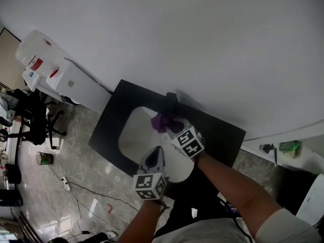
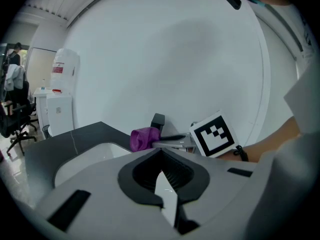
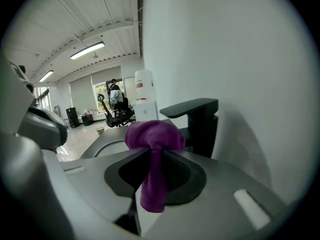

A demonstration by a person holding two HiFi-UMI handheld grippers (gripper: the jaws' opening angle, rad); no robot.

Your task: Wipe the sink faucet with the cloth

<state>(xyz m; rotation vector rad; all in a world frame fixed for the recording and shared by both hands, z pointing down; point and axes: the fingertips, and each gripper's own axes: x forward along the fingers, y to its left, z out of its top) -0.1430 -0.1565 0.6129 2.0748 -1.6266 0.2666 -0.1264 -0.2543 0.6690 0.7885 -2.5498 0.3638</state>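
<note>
A black faucet (image 1: 171, 100) stands at the back of a white sink (image 1: 132, 138) set in a black counter (image 1: 114, 118). My right gripper (image 1: 171, 126) is shut on a purple cloth (image 1: 162, 120), whose bunched end sits just in front of the faucet. In the right gripper view the cloth (image 3: 154, 136) bulges above the jaws and a strip hangs down between them, with the faucet (image 3: 197, 119) close behind. My left gripper (image 1: 156, 152) hovers over the basin's near side, shut with nothing in it. The left gripper view shows the cloth (image 2: 144, 138) beside the faucet (image 2: 158, 120).
A plain white wall (image 1: 202, 44) rises straight behind the counter. A water dispenser and white cabinets (image 1: 43, 65) stand at the left, with an office chair (image 1: 33, 118) and a green bin (image 1: 44, 158) on the marble floor. Cables (image 1: 76, 191) trail across the floor.
</note>
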